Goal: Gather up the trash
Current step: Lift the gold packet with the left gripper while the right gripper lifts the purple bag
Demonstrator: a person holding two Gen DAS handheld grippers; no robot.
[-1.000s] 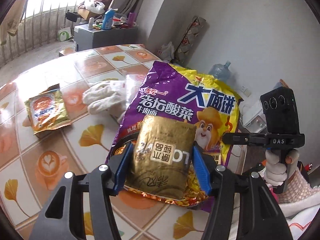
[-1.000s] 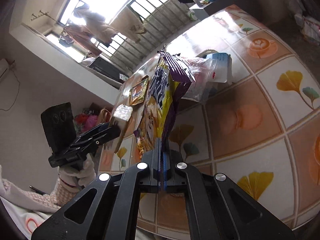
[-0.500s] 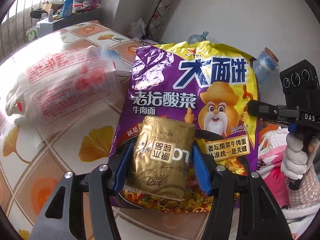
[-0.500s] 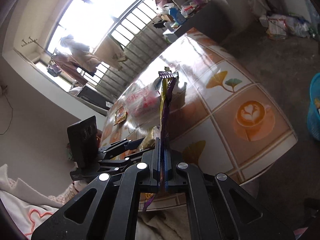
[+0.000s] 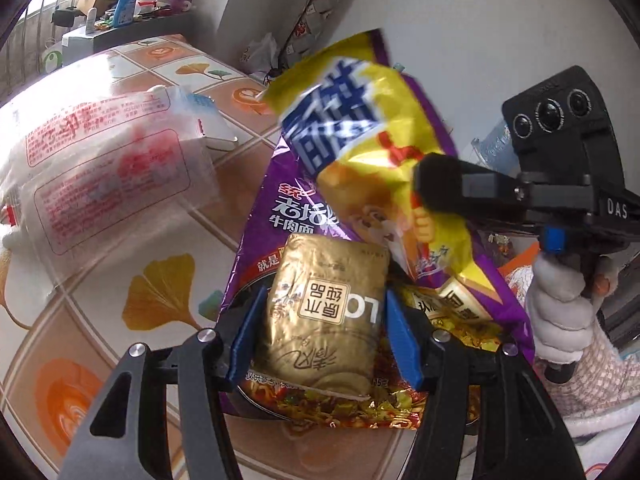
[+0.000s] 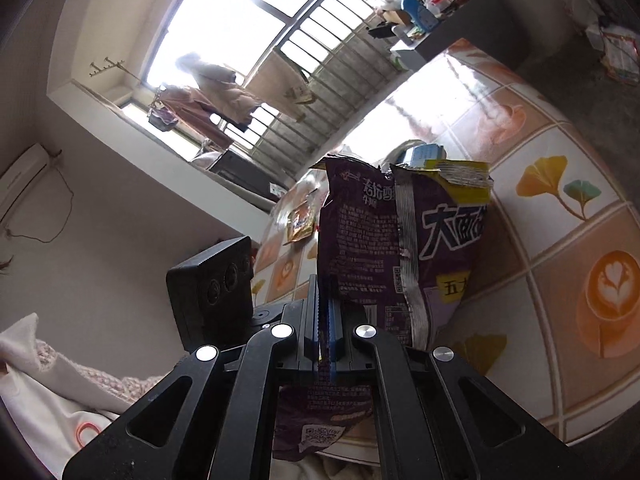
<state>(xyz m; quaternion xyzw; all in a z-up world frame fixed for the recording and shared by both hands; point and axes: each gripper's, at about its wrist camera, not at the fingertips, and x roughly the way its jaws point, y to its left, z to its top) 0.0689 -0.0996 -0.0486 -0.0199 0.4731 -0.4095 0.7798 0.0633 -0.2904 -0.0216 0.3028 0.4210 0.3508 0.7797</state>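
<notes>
Since a second ago the big purple-and-yellow crinkly plastic noodle bag (image 5: 372, 168) has folded over at the top, yellow half flopping toward the right gripper (image 6: 325, 316); before it stood flat and face-on behind the left gripper (image 5: 320, 320). Tiled table with orange cup and ginkgo-leaf pattern (image 5: 160, 300) sits below and left of the left jaws, more window end in view now

Noodle bag: pinched in the right jaws, which are fully closed on a thin fold of it; bag rises ahead of those jaws, opening torn at the far end. Clear plastic bag with red print (image 5: 104, 160) lies on the table, well left of the left jaws. Gold foil rectangular packet (image 5: 324, 320) held between the blue pads (image 5: 244, 336) of the left jaws, mid-width grip, just in front of the noodle bag's lower half

Step looks like stuffing the gold packet into the noodle bag. To do it well: right hand should keep the mouth spread and turned toward the left jaws, left should lead with the packet's narrow edge, release only once it is inside

Pose: left gripper angled down at the table edge; right gripper tilted a little downward, coming from the right, gloved hand (image 5: 560, 312) on its grip
</notes>
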